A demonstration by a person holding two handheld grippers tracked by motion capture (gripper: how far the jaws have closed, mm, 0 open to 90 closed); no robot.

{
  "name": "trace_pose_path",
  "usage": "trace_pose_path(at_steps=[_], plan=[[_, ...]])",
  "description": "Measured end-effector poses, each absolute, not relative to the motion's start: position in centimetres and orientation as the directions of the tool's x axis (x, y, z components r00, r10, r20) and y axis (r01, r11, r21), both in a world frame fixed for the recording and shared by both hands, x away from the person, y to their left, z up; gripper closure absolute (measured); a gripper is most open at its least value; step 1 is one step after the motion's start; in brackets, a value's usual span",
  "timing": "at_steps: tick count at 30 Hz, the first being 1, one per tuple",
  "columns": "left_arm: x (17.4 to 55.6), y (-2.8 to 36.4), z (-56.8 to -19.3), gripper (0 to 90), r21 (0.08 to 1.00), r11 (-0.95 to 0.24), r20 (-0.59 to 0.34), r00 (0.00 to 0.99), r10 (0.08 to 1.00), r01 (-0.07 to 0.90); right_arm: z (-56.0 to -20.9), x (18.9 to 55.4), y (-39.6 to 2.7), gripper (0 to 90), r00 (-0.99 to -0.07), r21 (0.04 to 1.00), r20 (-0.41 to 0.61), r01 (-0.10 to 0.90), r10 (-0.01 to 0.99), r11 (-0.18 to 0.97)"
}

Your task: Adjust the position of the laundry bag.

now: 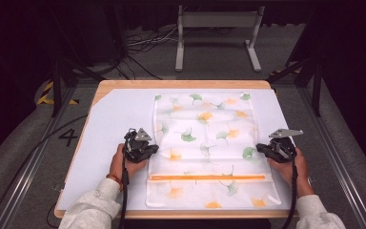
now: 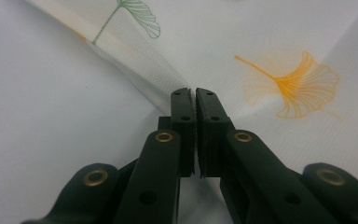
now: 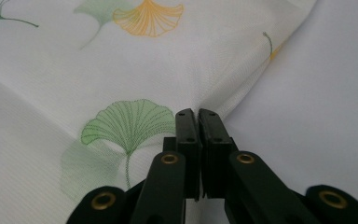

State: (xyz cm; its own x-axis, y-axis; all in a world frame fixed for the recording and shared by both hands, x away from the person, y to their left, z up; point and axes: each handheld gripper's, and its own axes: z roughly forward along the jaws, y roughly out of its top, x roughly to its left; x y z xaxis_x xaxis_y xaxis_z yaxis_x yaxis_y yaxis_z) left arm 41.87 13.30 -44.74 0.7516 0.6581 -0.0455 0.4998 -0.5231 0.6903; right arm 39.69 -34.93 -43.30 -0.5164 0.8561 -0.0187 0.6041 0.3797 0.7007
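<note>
Jaws of both grippers pinched on the cloth's side edges: left gripper (image 1: 148, 149) on the left edge, right gripper (image 1: 262, 149) on the right. Leaf-print cloth (image 1: 205, 138) lies flat mid-tabletop (image 1: 109, 114), orange strip (image 1: 207, 177) near front. Nothing blocks it. Metal stand (image 1: 218, 28), cables (image 1: 138, 43) on floor behind. Hands (image 1: 128, 164) half hidden under grippers.

The cloth bag (image 1: 205, 148) is laid flat at frame centre on the surface (image 1: 119, 109); left claw (image 1: 148, 149) at its left edge, right claw (image 1: 259, 149) at its right.
</note>
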Motion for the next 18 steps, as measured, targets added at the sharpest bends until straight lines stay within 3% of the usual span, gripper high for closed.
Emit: trace_pose_path(at_steps=[18], plan=[[41.6, 14.7, -44.6, 86.8, 0.690, -0.519, -0.060, 0.754, 0.655, 0.505, -43.0, 39.5, -33.8, 88.0, -0.562, 0.695, -0.043, 0.578, 0.826, 0.429]])
